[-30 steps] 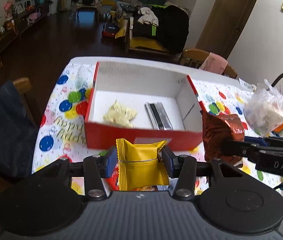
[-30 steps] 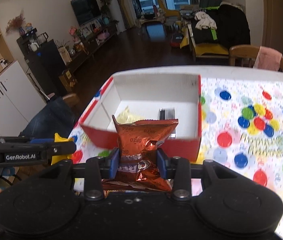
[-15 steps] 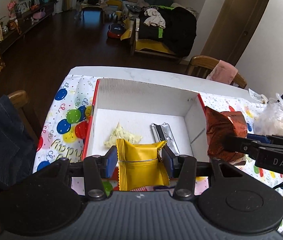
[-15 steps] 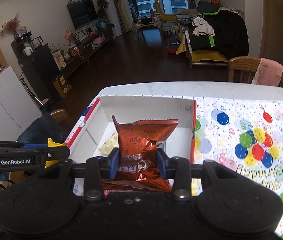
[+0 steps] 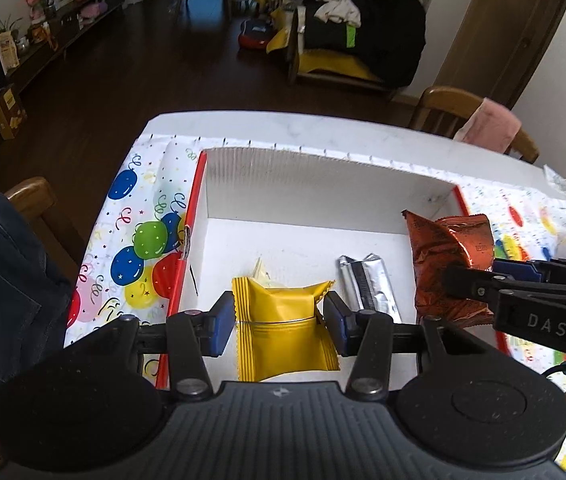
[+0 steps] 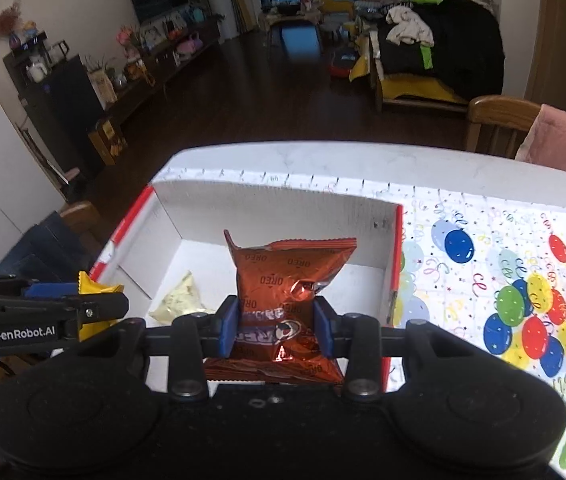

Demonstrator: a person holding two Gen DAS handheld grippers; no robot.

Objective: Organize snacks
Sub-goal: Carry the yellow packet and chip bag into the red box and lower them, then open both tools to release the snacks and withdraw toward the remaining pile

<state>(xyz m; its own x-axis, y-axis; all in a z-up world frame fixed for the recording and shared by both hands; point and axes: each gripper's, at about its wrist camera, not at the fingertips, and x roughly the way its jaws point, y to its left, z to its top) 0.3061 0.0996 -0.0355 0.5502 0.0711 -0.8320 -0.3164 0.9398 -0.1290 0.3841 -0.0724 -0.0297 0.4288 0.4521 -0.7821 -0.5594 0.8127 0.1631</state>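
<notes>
The left gripper [image 5: 279, 318] is clamped on the yellow packet [image 5: 283, 332], poised over the near part of the box [image 5: 323, 184]. Just right of it, the right gripper [image 6: 277, 330] pinches the Oreo bag [image 6: 287, 280], also above the box.

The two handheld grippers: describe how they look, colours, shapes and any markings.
Both are black, each with two round housings flanking a ribbed centre, bolted linkage arms and blue pads on the fingers. From the side, the right gripper reads "DAS" in pale letters, and the left gripper carries a white "GenRobot.AI" label. No cables show.
</notes>
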